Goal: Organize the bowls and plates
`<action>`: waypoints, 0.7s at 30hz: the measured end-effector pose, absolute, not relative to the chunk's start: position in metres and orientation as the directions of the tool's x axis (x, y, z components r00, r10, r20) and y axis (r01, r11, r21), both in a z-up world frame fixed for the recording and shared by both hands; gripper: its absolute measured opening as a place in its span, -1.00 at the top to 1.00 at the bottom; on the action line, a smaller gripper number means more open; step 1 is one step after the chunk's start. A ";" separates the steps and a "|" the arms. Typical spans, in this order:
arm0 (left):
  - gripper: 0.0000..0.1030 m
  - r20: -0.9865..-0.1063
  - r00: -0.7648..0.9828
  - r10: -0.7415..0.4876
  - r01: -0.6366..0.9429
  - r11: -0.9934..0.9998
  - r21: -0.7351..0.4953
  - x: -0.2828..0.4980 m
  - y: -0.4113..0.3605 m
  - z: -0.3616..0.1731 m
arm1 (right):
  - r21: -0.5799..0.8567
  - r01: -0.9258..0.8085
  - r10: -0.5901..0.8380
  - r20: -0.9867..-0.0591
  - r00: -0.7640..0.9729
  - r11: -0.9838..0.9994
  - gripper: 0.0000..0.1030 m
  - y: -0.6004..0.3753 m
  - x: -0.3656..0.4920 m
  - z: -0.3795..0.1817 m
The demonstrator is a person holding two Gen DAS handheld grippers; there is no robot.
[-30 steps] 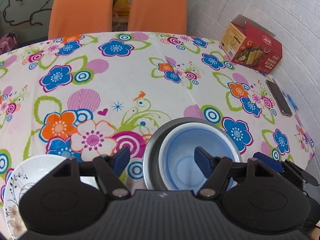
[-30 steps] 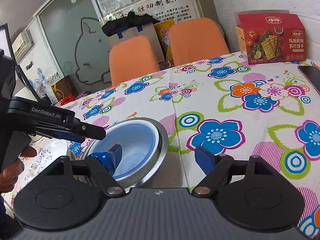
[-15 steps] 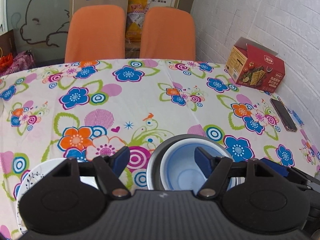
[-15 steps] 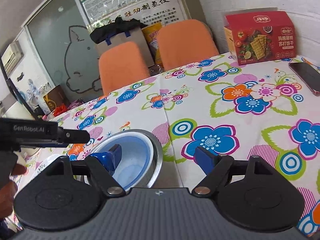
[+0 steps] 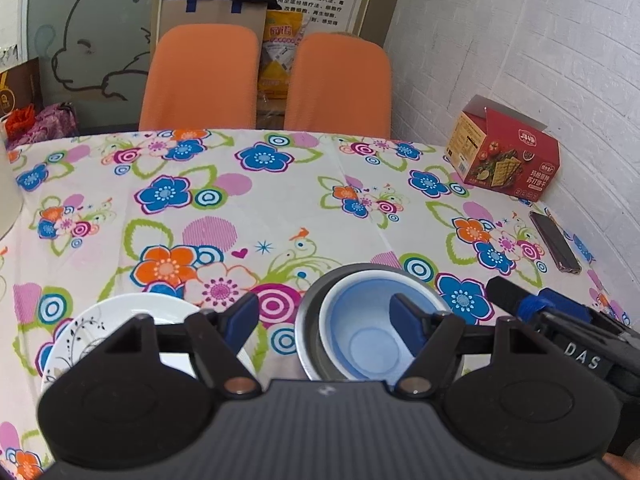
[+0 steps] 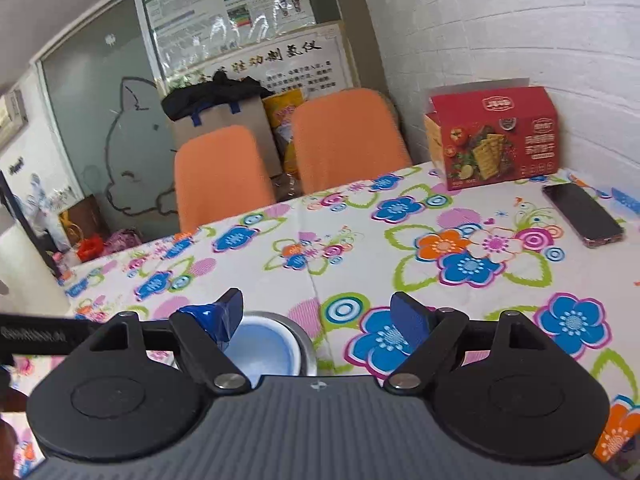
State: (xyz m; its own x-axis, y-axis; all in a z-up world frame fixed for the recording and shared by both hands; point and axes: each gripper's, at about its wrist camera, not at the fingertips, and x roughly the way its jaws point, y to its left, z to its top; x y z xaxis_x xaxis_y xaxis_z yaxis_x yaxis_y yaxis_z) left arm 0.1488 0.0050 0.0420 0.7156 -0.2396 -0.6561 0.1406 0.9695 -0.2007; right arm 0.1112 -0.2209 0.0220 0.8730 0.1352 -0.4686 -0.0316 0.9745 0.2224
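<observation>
Table under flowered cloth, filling both views. Two orange chairs at 12 o'clock beyond the far edge, a brown bag with dark cloth on top behind them, a yellow packet showing between the chair backs. White brick wall at 3 o'clock. Red cracker box at 2 o'clock in the left view, standing near the wall; dark phone lying flat on the cloth just nearer than the box, at 3 o'clock. Left gripper held above the near table edge, jaws spread, nothing between the pads. Right gripper likewise spread with nothing pinched, only cloth and a bowl rim seen through the gap; also visible in the left view as a dark bar with blue tip entering from 4 o'clock. Metal bowl at 6 o'clock in the left view, resting on the cloth. Blue bowl nested inside it, upright, its rim close to the metal rim on the right side. In the right view the same pair at 7 o'clock, mostly hidden behind the left finger. White plate with black vine pattern at 8 o'clock in the left view, flat on the cloth, apart from the bowls, largely covered by the gripper body. Edge of a hand at 8 o'clock in the right view.
</observation>
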 end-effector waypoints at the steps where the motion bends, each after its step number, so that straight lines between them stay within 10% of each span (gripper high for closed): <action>1: -0.41 -0.656 0.715 -0.243 0.147 0.969 -0.199 0.147 0.004 0.042 | 0.204 -0.023 0.120 -0.476 0.871 0.979 -0.31 -0.219 0.110 0.021; 21: -0.41 -0.698 0.681 -0.223 0.190 0.974 -0.125 0.158 -0.003 0.037 | 0.216 -0.054 0.160 -0.510 0.845 0.975 -0.32 -0.215 0.105 0.006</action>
State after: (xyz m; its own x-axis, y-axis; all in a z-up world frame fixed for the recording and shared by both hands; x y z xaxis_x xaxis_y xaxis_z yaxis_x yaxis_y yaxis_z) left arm 0.1582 -0.0027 0.0374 0.6809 -0.2226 -0.6978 0.1901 0.9737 -0.1252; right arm 0.1053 -0.2151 0.0058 0.8450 0.1601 -0.5102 -0.0540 0.9748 0.2165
